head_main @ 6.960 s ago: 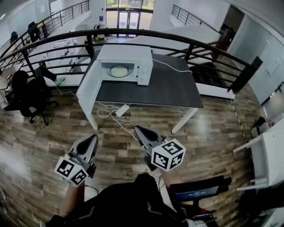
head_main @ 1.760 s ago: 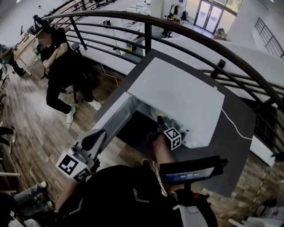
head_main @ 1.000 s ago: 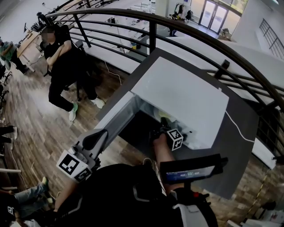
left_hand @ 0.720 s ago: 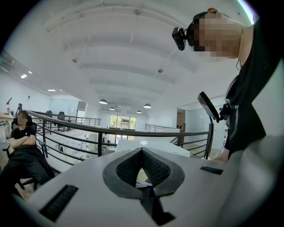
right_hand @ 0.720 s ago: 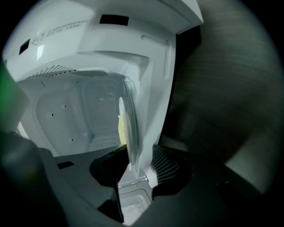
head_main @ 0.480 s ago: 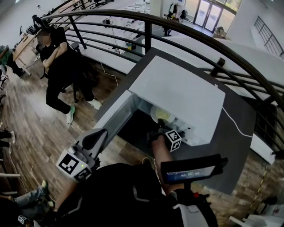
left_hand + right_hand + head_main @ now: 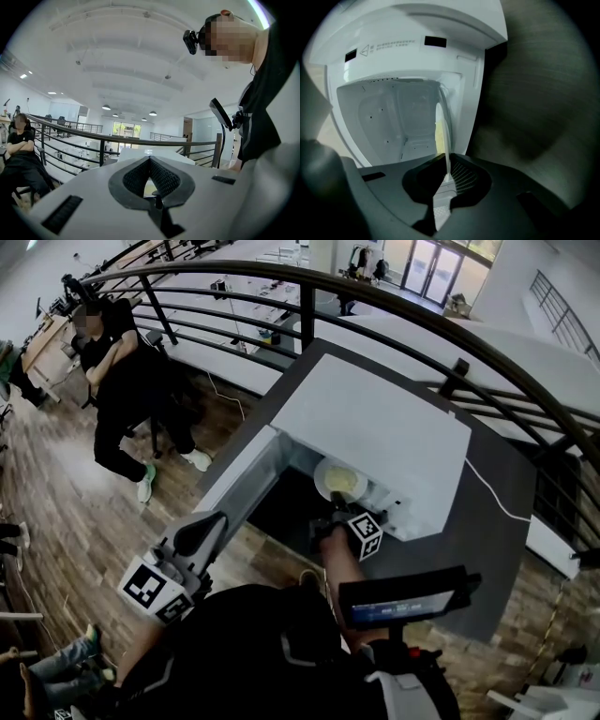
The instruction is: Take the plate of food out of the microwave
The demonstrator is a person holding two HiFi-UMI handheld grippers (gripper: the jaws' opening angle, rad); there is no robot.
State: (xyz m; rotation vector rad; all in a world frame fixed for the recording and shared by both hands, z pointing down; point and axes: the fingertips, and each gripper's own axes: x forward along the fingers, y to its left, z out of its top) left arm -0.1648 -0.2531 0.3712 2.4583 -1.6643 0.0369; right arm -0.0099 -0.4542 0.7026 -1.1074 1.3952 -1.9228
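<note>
White plate [image 7: 339,480] sat between the closing jaws of the right gripper [image 7: 332,514]. It likely needed a slow, flat pull back next.

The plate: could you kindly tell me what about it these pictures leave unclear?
- Food: head view, too small, only a yellowish patch; right gripper view shows the plate edge-on.
- Far rim: head view, under the microwave's top.
- Grip point: head view, too small and behind the right gripper, whose jaws are closing on the rim.
</note>
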